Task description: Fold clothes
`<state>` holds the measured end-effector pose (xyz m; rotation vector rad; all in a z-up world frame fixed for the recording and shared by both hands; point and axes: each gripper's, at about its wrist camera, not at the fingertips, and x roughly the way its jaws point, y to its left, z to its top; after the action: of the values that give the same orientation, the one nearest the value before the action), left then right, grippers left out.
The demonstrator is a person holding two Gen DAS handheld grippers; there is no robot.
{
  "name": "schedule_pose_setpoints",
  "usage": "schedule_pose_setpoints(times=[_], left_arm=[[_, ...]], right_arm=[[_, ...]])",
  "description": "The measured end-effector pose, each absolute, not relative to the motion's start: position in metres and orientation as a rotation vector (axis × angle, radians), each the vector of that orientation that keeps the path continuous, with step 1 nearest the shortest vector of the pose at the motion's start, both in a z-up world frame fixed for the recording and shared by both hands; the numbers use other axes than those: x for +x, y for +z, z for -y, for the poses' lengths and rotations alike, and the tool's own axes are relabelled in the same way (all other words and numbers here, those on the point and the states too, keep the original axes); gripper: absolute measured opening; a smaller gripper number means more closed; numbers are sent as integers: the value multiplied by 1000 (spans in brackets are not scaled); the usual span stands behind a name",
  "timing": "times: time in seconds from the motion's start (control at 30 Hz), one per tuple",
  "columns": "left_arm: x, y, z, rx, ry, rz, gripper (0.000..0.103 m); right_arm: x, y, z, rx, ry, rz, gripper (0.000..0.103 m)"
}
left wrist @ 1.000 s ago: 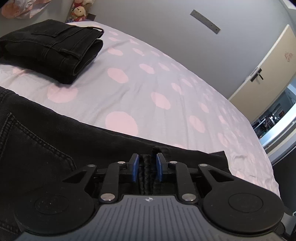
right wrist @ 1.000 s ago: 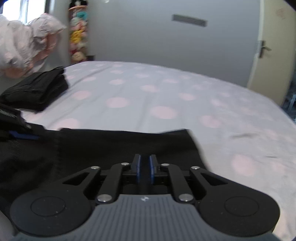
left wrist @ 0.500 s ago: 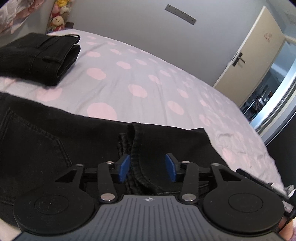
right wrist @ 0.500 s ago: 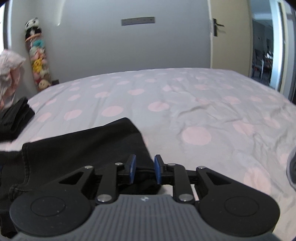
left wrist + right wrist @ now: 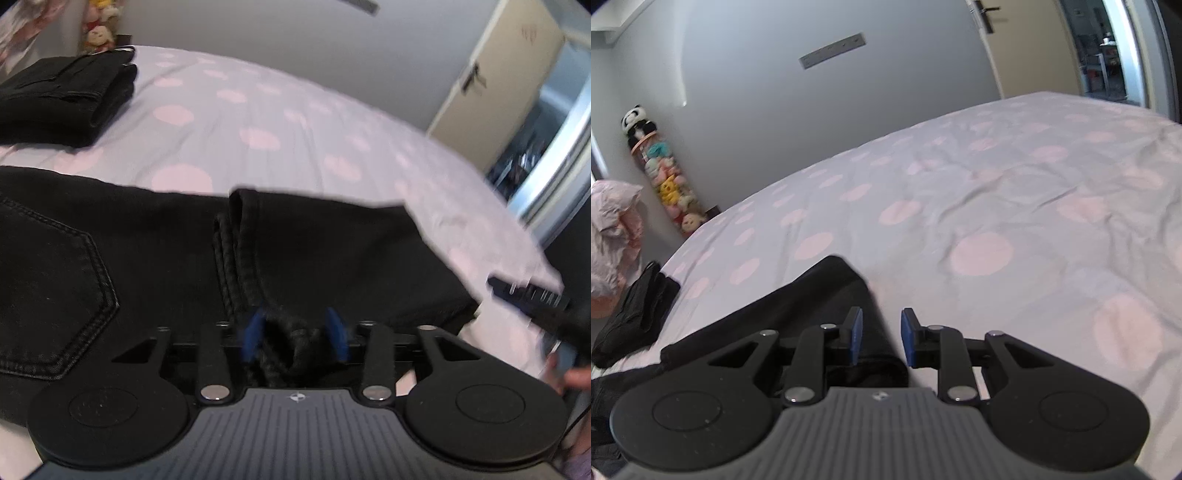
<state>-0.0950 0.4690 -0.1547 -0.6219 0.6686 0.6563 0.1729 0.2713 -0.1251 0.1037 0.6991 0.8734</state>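
Two grippers work black jeans (image 5: 332,251) lying folded on the dotted bed (image 5: 280,122). Left gripper (image 5: 295,334) has its jaws part-open and just closing, a bunched hem seam between the blue pads, though whether they press it I cannot tell. Right gripper (image 5: 881,341), jaws slightly apart and just opening, straddles the jeans' folded edge without pinching; a second folded pair (image 5: 62,99) sits well apart.
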Motion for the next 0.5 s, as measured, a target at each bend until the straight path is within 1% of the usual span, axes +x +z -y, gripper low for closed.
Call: schedule_pose_setpoints(times=[0.17, 0.33, 0.43, 0.5], left_arm=[[-84, -168, -462, -531, 651, -768, 37], [-86, -168, -465, -538, 642, -772, 37], [-85, -168, -469, -557, 634, -773, 37], [-85, -167, -471, -561, 632, -779, 37]], right_arm=[[171, -140, -286, -23, 870, -759, 27], [186, -138, -266, 99, 807, -810, 26], [188, -136, -255, 66, 746, -829, 26], [179, -143, -260, 10, 783, -877, 27]])
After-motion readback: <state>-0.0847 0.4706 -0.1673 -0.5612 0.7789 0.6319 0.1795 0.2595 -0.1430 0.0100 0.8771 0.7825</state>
